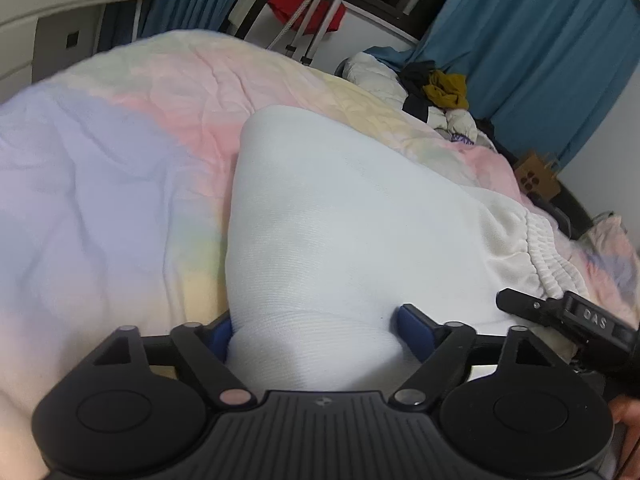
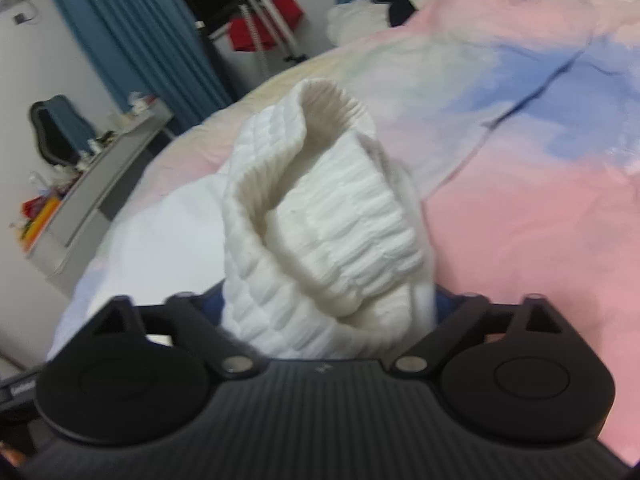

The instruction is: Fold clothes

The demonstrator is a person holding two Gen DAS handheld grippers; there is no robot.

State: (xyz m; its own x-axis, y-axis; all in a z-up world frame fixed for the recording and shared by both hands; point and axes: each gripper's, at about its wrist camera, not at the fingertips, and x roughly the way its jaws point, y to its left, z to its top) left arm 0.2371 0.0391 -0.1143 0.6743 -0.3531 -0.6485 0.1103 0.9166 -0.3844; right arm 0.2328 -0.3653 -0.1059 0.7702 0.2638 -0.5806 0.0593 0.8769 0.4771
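A white garment with a ribbed elastic waistband lies on a pastel bedspread. My left gripper has its blue pads on both sides of the garment's smooth white cloth and is shut on it. My right gripper is shut on the bunched ribbed waistband of the same garment, held a little above the bedspread. The right gripper also shows at the right edge of the left wrist view.
A pile of other clothes, white, dark and mustard, lies at the bed's far edge. Blue curtains, a red item on a metal stand, a grey desk with clutter and a cardboard box surround the bed.
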